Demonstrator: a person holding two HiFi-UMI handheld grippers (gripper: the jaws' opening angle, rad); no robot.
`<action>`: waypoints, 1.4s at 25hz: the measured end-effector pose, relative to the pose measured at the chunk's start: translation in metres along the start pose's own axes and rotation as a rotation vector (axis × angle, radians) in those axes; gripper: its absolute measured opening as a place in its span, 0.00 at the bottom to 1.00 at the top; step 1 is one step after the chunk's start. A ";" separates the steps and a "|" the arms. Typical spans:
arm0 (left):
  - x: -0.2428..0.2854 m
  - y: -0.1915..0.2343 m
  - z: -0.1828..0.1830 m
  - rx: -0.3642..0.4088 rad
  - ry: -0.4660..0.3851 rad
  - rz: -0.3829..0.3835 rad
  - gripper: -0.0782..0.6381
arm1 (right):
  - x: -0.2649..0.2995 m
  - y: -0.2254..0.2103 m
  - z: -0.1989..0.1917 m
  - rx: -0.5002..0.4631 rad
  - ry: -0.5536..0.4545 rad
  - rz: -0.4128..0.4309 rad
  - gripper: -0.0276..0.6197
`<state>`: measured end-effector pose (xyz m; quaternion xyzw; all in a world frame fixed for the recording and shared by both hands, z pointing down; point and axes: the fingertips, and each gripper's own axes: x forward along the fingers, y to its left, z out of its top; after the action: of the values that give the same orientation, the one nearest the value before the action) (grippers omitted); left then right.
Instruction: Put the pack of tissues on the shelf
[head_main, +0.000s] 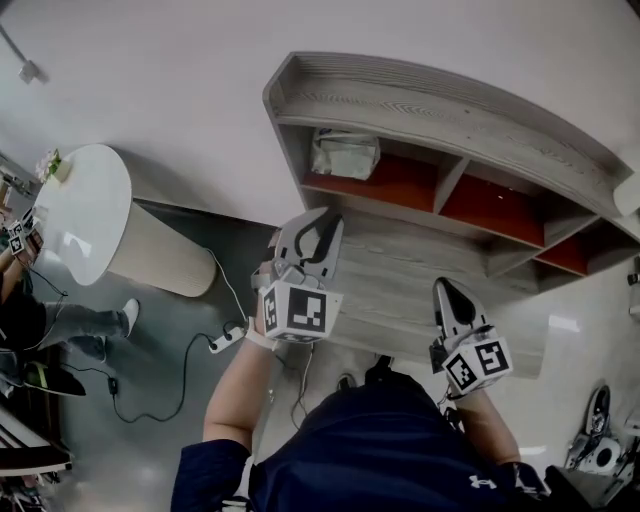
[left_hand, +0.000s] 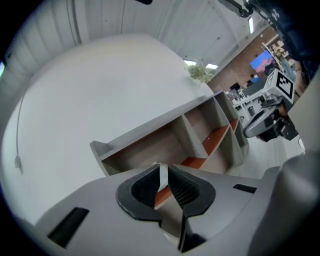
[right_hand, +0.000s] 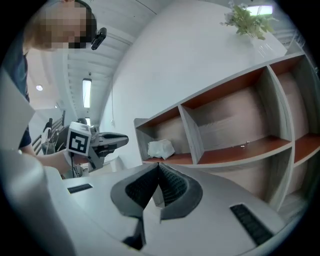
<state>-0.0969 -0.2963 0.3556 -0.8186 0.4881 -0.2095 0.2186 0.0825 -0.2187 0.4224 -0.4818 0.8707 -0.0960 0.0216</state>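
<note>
— Dark blue shirt (head_main: 385, 445) on the person's chest is filling the bottom of the head view, nearest the lens. What are the two claws doing out in front of it?

— Well, the left claw (head_main: 318, 222) is hanging before the left end of the grey wood-grain shelf unit with orange-red boards (head_main: 420, 108). Its jaws are standing only a sliver apart. In the left gripper view a thin strip of the shelving is showing through the gap, and nothing is sitting between the pads. The right claw (head_main: 447, 287) is hovering over the unit's wide lower ledge, its jaws meeting at the tips and gripping nothing.

— And where is the task's thing lying?

— The crumpled whitish plastic pack of tissues (head_main: 345, 153) is resting on the orange-red board inside the leftmost compartment, under the top plank. Neither claw is touching it, and the left one is hanging clear of it. The right gripper view is showing the same pack in that compartment, with the left claw off to the side.

— Anything standing around?

— A round white table (head_main: 85, 215) on a pale drum-shaped base is standing at the left, well apart from the shelf unit, with a small green plant (head_main: 50, 163) sitting at its edge. A white power strip (head_main: 228, 338) is lying on the dark floor (head_main: 150, 330) between table and person
</note>
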 end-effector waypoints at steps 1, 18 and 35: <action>-0.007 -0.001 0.002 -0.033 -0.012 0.010 0.18 | 0.003 0.003 0.006 -0.009 -0.010 0.007 0.06; -0.113 -0.009 0.006 -0.562 -0.210 0.033 0.13 | 0.022 0.055 0.090 -0.165 -0.170 0.060 0.06; -0.139 -0.006 -0.020 -0.578 -0.196 0.073 0.13 | 0.010 0.069 0.072 -0.184 -0.134 0.053 0.06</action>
<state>-0.1644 -0.1734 0.3573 -0.8450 0.5333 0.0260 0.0300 0.0285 -0.2020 0.3397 -0.4639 0.8849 0.0175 0.0379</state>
